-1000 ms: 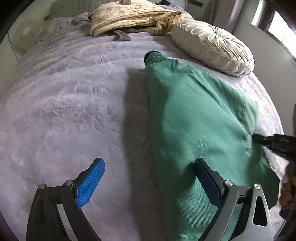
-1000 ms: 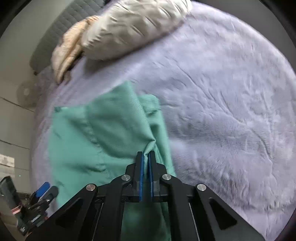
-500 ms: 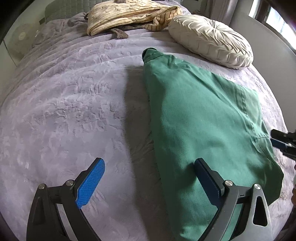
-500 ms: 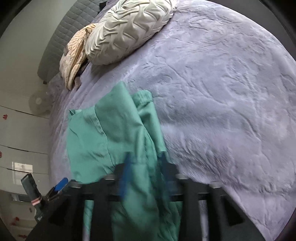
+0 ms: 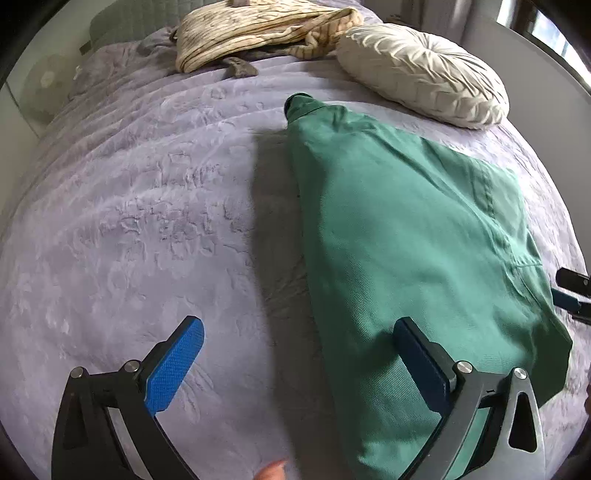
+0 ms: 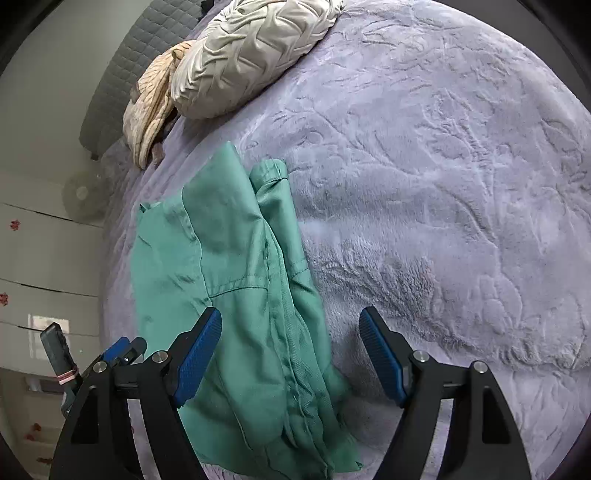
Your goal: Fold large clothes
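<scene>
A green garment (image 5: pixel 399 236) lies folded lengthwise on the lilac bedspread (image 5: pixel 147 221). It also shows in the right wrist view (image 6: pixel 236 280), with layered edges on its right side. My left gripper (image 5: pixel 299 347) is open and empty, its right finger over the garment's near end. My right gripper (image 6: pixel 290 349) is open and empty above the garment's right edge. Its tips also show at the right edge of the left wrist view (image 5: pixel 572 291).
A cream round pillow (image 5: pixel 421 70) and a beige striped garment (image 5: pixel 258 29) lie at the head of the bed. A grey headboard (image 6: pixel 136 55) stands behind them. A fan (image 6: pixel 83 194) and white cupboards stand beside the bed.
My right gripper has let go of the green garment's edge, opened wide and pulled back. The garment has settled flat. My left gripper has stayed open.
</scene>
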